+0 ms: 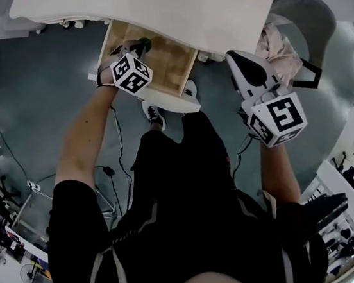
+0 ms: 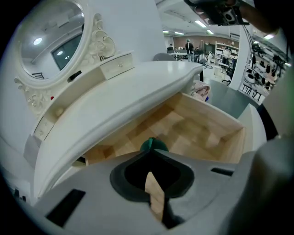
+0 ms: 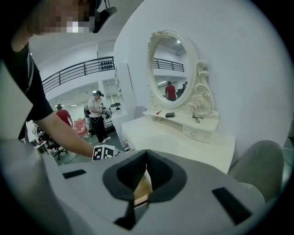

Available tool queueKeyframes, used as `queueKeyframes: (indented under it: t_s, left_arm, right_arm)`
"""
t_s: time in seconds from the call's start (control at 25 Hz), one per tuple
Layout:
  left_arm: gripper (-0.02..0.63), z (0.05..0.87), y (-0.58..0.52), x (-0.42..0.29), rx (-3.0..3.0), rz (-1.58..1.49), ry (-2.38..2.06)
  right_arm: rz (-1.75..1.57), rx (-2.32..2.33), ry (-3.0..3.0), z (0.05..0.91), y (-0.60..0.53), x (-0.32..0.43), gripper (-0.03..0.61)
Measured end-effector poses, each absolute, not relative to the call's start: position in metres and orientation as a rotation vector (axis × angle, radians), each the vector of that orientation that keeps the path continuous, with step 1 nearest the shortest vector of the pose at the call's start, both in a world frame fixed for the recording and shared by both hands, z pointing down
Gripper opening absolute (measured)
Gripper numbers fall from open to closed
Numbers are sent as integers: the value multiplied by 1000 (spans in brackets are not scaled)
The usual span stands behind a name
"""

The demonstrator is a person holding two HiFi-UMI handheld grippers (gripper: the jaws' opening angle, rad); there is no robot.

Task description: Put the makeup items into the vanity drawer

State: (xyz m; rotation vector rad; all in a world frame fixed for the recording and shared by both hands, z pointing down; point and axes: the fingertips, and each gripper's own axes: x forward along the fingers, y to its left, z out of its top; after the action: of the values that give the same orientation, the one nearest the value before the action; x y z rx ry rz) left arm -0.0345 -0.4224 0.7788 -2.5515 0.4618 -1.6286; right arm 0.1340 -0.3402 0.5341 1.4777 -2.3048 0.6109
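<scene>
Person stands facing white vanity [image 1: 179, 8], wooden drawer [image 1: 168, 64] pulled open under the top. L arm stretched fwd, bare forearm out straight, left gripper [image 1: 138, 46] tilted down over drawer's left part. Its jaws are pinched together at the tips on a small round green makeup item [image 2: 154, 144], which sits above the drawer floor and looks not set down. R arm bent at elbow, right gripper [image 1: 232, 55] held up to the right of the drawer near the grey stool [image 1: 303, 17], well apart from the left one. Its jaws are pressed together, nothing between them.
</scene>
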Motion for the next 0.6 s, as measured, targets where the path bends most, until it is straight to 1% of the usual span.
queueKeyframes:
  t_s: [0.6]
  left_arm:
    - [5, 845, -437, -45, -2400, -1885, 333]
  right_arm:
    - [666, 1413, -2261, 574, -345, 134, 6]
